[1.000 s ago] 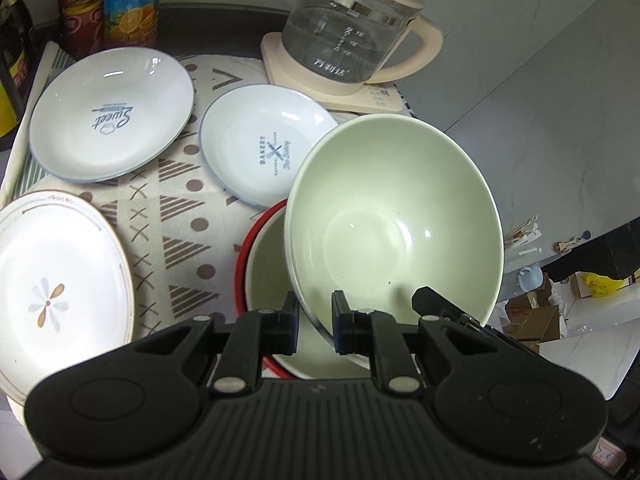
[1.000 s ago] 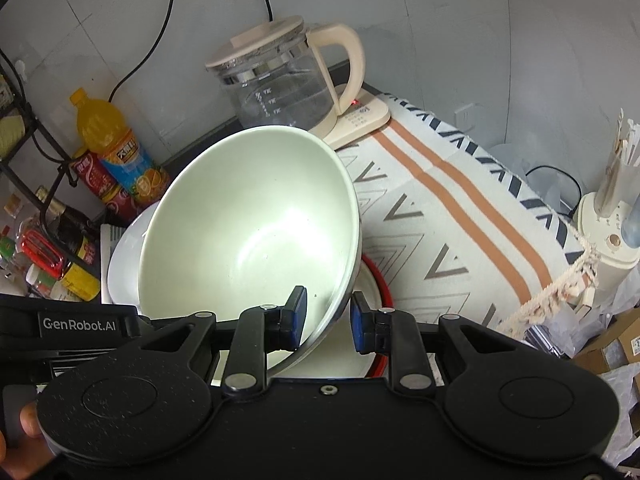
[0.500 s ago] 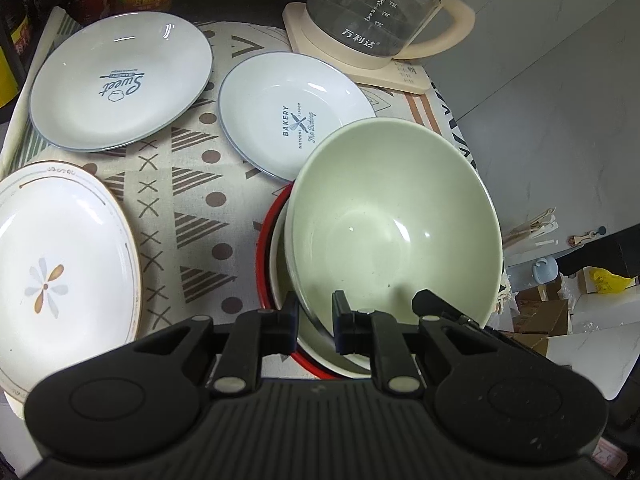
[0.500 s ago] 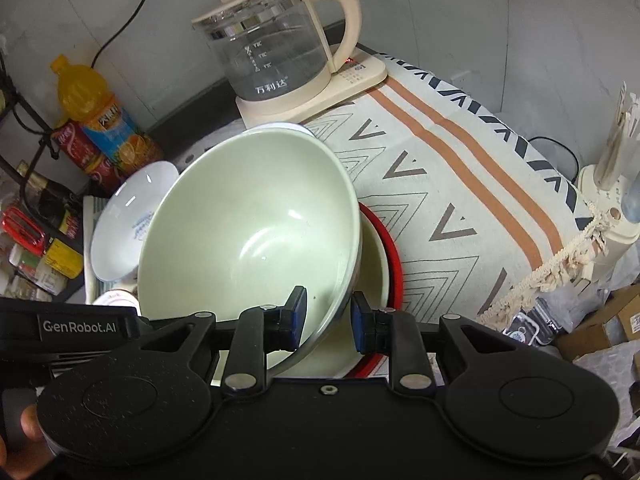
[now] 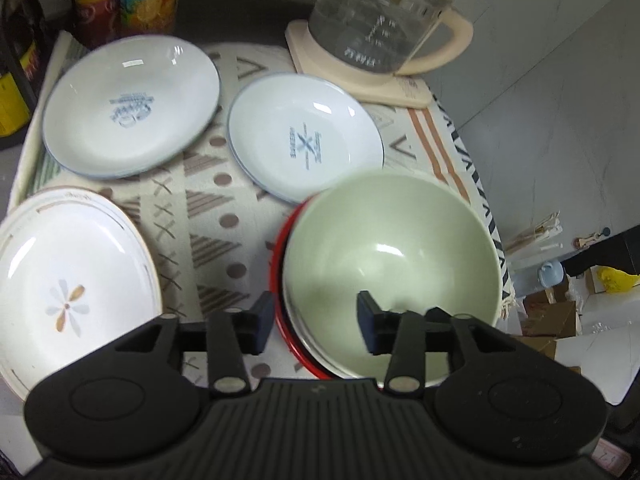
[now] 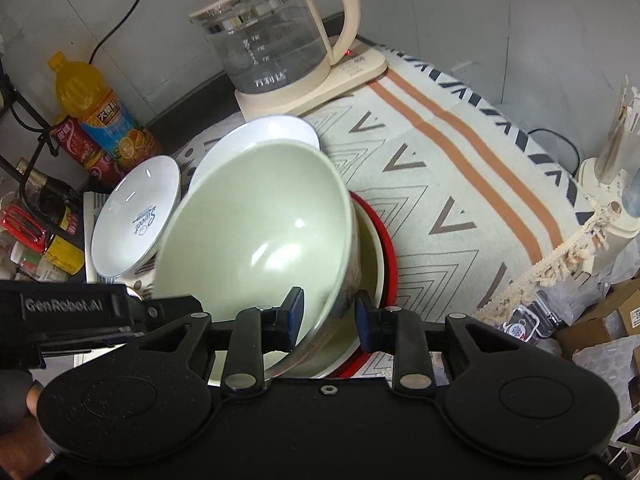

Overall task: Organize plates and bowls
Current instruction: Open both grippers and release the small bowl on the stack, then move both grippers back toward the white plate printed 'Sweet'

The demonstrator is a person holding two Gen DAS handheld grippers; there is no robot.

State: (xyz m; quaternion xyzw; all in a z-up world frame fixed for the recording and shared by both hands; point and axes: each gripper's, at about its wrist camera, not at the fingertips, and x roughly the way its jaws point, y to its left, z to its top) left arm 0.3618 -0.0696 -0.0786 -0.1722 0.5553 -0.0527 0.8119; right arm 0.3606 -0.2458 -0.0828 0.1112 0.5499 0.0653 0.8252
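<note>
A pale green bowl [image 5: 392, 256] sits nested in a red-rimmed bowl [image 5: 282, 320] on the patterned cloth; it also shows in the right wrist view [image 6: 256, 236], tilted. My left gripper [image 5: 316, 320] is open, its fingers straddling the bowls' near rim without gripping. My right gripper [image 6: 328, 316] is open around the green bowl's rim, fingers apart from it. Three plates lie nearby: a "Sweet" plate [image 5: 132, 108], a "Bakery" plate [image 5: 304, 140] and a flower plate [image 5: 68, 296].
A glass kettle on a cream base [image 5: 380, 28] stands at the back; it also shows in the right wrist view [image 6: 280, 44]. Drink bottles [image 6: 100, 116] and a rack stand at the back left. The table's right edge drops off by a white fan [image 6: 612, 184].
Both grippers have opened and let go of the green bowl, which has come down into the red-rimmed bowl. The left gripper has pulled back slightly.
</note>
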